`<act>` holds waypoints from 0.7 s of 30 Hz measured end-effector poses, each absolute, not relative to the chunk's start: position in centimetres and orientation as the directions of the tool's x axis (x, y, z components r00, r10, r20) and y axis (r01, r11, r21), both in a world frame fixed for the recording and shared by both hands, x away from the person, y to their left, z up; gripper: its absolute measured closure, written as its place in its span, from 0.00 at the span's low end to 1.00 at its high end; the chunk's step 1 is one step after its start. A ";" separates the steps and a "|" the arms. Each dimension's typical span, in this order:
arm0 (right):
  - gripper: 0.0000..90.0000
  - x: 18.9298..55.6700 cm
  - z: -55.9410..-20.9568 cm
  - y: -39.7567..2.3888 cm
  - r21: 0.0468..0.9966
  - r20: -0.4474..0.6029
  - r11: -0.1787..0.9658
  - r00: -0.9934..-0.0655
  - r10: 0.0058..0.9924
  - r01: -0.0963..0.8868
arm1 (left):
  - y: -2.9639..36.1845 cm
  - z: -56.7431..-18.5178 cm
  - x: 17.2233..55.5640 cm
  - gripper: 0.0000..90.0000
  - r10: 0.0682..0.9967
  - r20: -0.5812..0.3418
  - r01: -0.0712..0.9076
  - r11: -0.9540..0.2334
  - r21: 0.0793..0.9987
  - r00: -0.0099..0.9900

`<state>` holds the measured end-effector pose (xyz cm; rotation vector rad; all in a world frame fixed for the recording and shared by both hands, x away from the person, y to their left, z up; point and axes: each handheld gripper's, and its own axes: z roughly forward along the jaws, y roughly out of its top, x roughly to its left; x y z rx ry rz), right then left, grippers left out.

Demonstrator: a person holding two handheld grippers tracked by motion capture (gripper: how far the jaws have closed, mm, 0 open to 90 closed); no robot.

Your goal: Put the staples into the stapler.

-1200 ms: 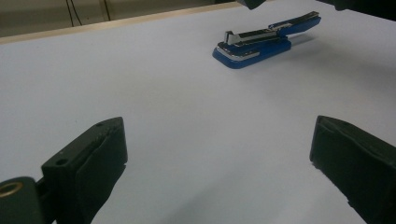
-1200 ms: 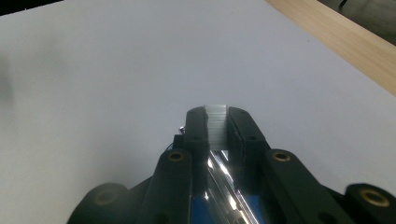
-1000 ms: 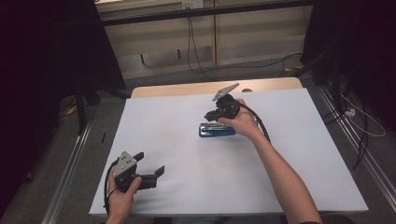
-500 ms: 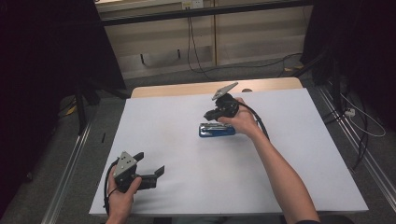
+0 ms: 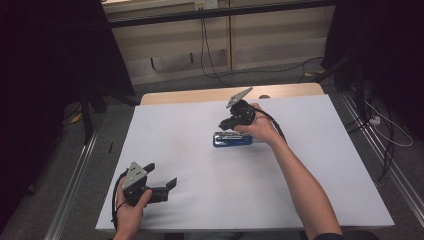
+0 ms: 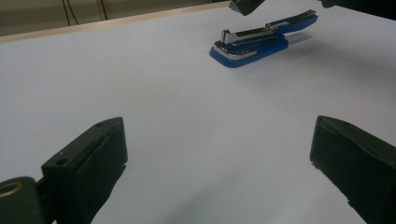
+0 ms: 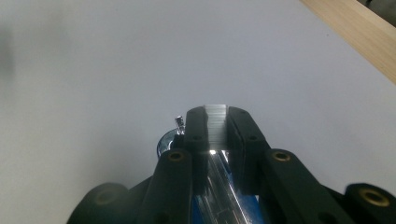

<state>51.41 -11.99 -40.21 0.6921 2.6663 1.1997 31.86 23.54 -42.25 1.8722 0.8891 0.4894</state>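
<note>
Staples, a silvery strip of them, sit clamped between the two black jaws of the right gripper, the pads pressing on either side of the strip in the right gripper view. Just beneath the strip lies the blue stapler, its chrome magazine channel catching a bright glint right under the jaws. In the left gripper view the stapler rests flat on the white table, its blue base on the surface and its metal rail and blue top arm lifted open at an angle above it. From the high view the stapler lies past the middle of the table, towards the far edge, lengthwise across the view. The right gripper points down at the stapler's left end, the person's right hand wrapped around the gripper body and the forearm stretching back to the near edge.

Well apart from all this, at the near left corner of the table, the left gripper is held in the person's left hand. Its jaws stand wide apart with nothing between them, only bare table surface. A strip of wooden tabletop shows beyond the white sheet.
</note>
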 end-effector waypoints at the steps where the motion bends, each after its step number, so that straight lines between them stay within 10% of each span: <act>1: 0.88 51.4 -40.2 -12.0 0.735 0.053 0.585 -0.890 0.453 0.342 | 23.6 -42.3 31.9 0.05 0.758 -0.046 0.369 -0.262 0.892 0.651; 21: 0.88 51.5 -41.1 -11.2 0.691 0.023 0.673 -0.939 0.342 0.262 | 23.6 -42.3 31.9 0.05 0.759 -0.048 0.370 -0.260 0.892 0.649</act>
